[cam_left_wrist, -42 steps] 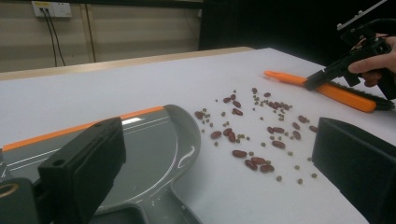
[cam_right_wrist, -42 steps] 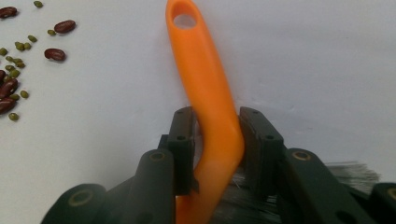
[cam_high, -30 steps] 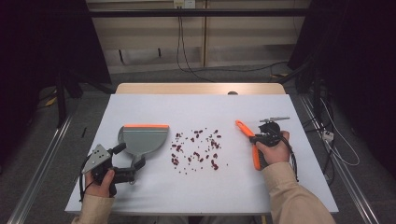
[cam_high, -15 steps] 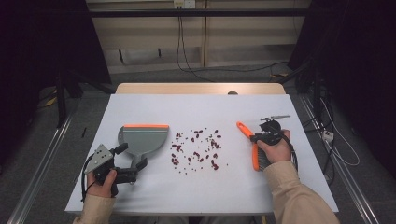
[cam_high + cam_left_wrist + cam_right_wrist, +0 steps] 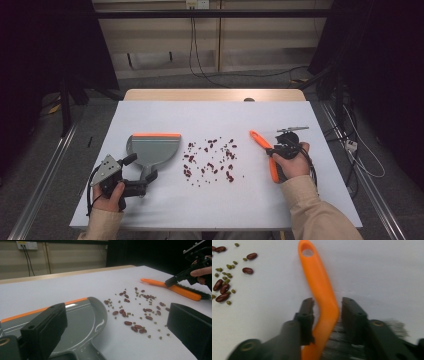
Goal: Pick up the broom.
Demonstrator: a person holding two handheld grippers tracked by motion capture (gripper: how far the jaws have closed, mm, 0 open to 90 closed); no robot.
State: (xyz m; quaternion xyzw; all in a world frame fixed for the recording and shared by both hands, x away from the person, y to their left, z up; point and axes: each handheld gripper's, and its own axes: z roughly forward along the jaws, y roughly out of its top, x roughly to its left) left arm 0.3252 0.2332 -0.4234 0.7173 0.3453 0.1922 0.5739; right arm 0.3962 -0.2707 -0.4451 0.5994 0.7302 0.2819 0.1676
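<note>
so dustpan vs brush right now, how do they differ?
The dustpan is grey with an orange front lip, broad and flat; the brush is orange, long and narrow with dark bristles. The dustpan lies left of the spilled beans, the brush right of them. Both lie flat on the white table.
</note>
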